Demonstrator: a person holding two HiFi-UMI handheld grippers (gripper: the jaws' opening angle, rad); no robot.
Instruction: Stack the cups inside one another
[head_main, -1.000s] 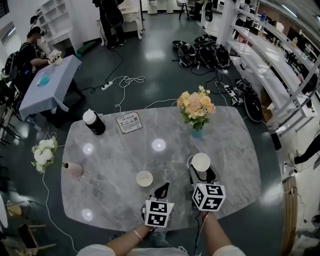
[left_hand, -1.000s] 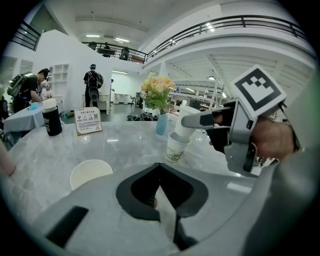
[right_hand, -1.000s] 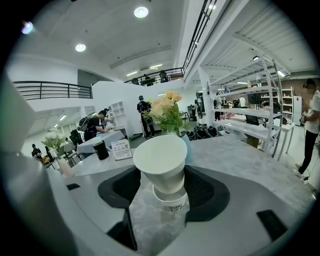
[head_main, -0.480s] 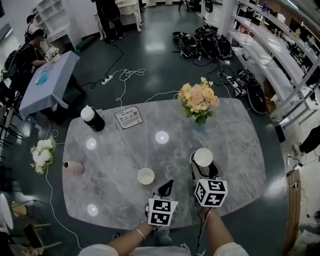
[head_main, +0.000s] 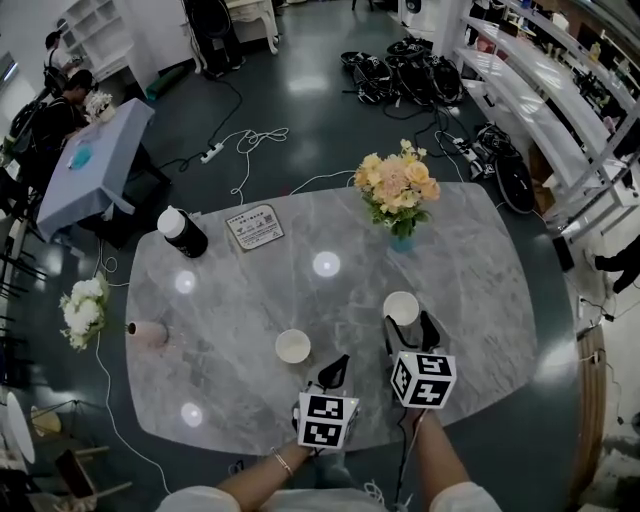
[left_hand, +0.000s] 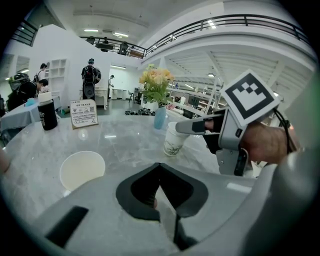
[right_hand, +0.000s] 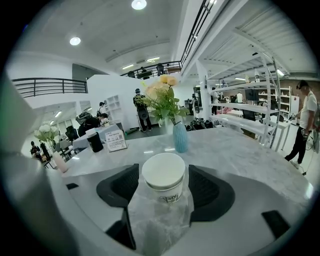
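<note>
- Here, the printed cup (right_hand: 163, 176) stood upright and mouth-up on the marble surface (head_main: 470, 290), squarely between the fingers of the right gripper (head_main: 409, 324).
- Those fingers were spread apart, one on each side of the cup wall. A thin gap showed on both sides, so nothing was clamped.
- This straddling position was judged to be the set-up for a side grasp. Closing on the wall below the rim would leave the cup's base free to enter another cup.
- The left gripper (left_hand: 159, 186) was held low near the person's edge of the surface, its fingers closed together on nothing.
- It was judged to be parked there, clear of the working gripper yet near enough to steady a cup if needed.
- The plain cup (left_hand: 82, 170) stood upright just ahead of the left fingertips and to their left, near the printed cup but not touching it.
- With its open mouth facing up and no gripper around it, it appeared the likely receiver. No stacking had been done, since both cups rested singly on the surface.
- The vase of flowers (head_main: 398, 240), the sign card (head_main: 252, 227) and the dark bottle (head_main: 184, 234) stood toward the far edge, well apart from both cups. They left the short path between the cups unobstructed.
</note>
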